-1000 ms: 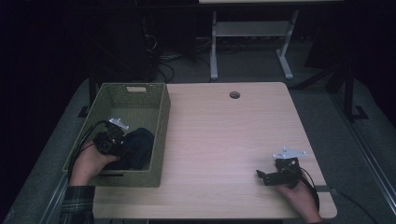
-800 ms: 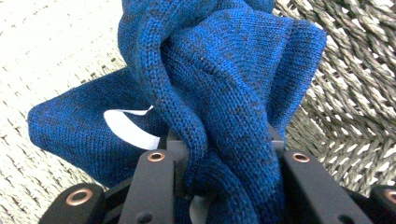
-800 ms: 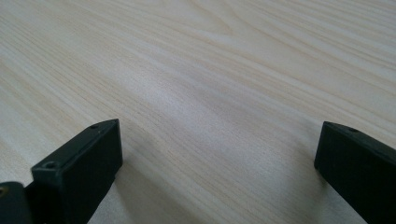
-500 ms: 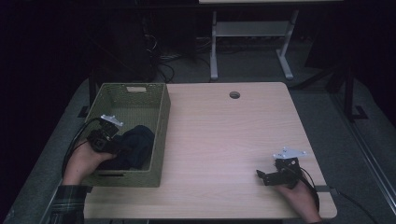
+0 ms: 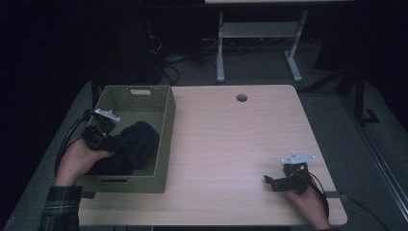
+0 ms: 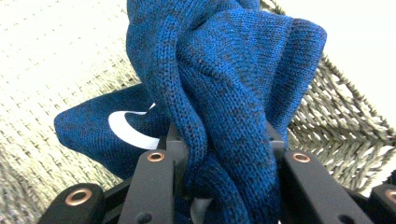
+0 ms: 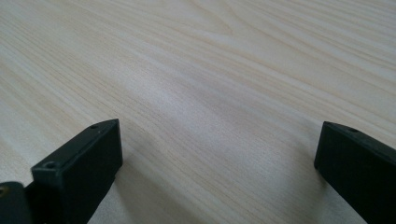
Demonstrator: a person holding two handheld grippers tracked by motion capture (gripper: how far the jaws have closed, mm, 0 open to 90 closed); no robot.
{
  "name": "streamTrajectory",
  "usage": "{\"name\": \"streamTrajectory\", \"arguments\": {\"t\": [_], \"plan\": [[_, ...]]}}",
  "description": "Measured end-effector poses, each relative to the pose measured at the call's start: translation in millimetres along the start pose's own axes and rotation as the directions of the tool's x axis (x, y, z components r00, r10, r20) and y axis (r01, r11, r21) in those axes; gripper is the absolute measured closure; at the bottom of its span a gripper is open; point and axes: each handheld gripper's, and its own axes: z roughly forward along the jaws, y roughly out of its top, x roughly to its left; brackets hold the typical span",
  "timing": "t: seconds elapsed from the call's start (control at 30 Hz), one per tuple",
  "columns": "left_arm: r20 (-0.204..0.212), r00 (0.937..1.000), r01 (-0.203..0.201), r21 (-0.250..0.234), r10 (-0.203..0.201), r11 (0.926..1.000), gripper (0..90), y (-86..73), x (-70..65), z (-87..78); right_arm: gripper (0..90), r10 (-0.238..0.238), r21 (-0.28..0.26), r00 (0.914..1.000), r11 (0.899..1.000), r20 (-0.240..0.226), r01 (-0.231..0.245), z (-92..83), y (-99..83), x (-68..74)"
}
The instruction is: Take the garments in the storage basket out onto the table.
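1. Light wood grain is seen across the table, which stands in a dark room.
2. Nearest to the person, at the right front part of the table, the right gripper is held low over the bare wood by the right hand.
3. Its jaws are seen in the right gripper view set wide apart, with nothing between them except the wood of the table.
4. At the left side, the left gripper is held by the left hand inside a green woven basket.
5. A sleeve with a check pattern is seen at the bottom left of the high view.
6. The jaws of the left gripper are closed on a dark blue knitted garment, and a thick fold of it is pressed between them.
7. In the left gripper view, the garment is seen hanging in folds from the jaws, with a white mark on a lower part that lies on the basket floor.
8. In the high view, the garment is seen in the near half of the basket, close to its right wall.
9. The basket stands on the left part of the table.
10. Farther away, a round hole is seen in the table near its far edge.
11. Behind the table, a white metal frame and cables on the floor are seen in the dark.
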Motion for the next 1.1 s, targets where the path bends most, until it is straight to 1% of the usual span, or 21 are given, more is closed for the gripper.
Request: {"name": "streamTrajectory", "arguments": {"t": [0.2,0.23,0.33,0.37,0.43,0.47,0.57,0.67,0.7,0.73,0.77,0.87,1.1], "plan": [[-0.003,1.0,-0.006,0.001,0.006,1.0,66.7,9.1,-1.6,-8.6,0.7,0.0,0.0,1.0,1.0,0.0,0.0,0.0,0.0,0.0],[-0.008,0.9999,-0.013,0.004,0.013,0.9999,66.7,12.9,-2.3,-12.5,0.7,0.0,0.0,1.0,1.0,0.0,0.0,0.0,0.0,0.0],[-0.018,0.9995,-0.026,0.009,0.026,0.9996,66.6,18.0,-3.4,-18.8,0.7,-0.001,0.0,1.0,1.0,0.0,0.001,0.0,0.0,0.0],[-0.019,0.9996,-0.019,-0.001,0.019,0.9998,66.6,18.9,-4.2,-19.7,0.7,0.0,0.0,1.0,1.0,0.0,0.0,0.0,0.0,0.0],[-0.025,0.9992,-0.03,0.006,0.031,0.9995,66.6,21.9,-4.1,-24.4,0.7,0.0,0.0,1.0,1.0,0.0,0.0,0.0,0.0,0.0],[-0.027,0.9993,-0.025,0.001,0.025,0.9997,66.6,23.0,-4.8,-26.1,0.7,0.0,0.0,1.0,1.0,0.0,0.0,0.0,0.0,0.0],[-0.032,0.9989,-0.035,0.002,0.035,0.9994,66.6,26.7,-5.2,-32.9,0.7,0.0,0.0,1.0,1.0,0.0,0.0,0.0,0.0,0.0],[-0.03,0.9989,-0.037,-0.004,0.037,0.9993,66.6,29.1,-5.7,-37.4,0.7,0.0,0.0,1.0,1.0,0.0,0.0,0.0,0.0,0.0],[-0.03,0.999,-0.034,-0.015,0.034,0.9993,66.6,31.3,-6.5,-40.7,0.7,0.0,0.0,1.0,1.0,0.0,0.0,0.0,0.0,0.0],[-0.031,0.9988,-0.039,-0.012,0.039,0.9992,66.6,32.3,-6.5,-42.6,0.7,0.0,0.0,1.0,1.0,0.0,0.0,0.0,0.0,0.0],[-0.031,0.9989,-0.036,-0.021,0.035,0.9991,66.6,33.5,-7.2,-44.3,0.7,0.0,0.0,1.0,1.0,0.0,0.0,0.0,0.0,0.0],[-0.024,0.9984,-0.051,-0.029,0.051,0.9982,66.7,38.7,-8.8,-51.7,0.7,0.0,0.0,1.0,1.0,0.0,0.0,0.0,0.0,0.0],[-0.023,0.9977,-0.064,-0.047,0.063,0.9968,66.7,49.2,-13.9,-62.7,0.7,0.001,0.0,1.0,1.0,0.0,-0.001,0.0,0.0,0.0]]}}
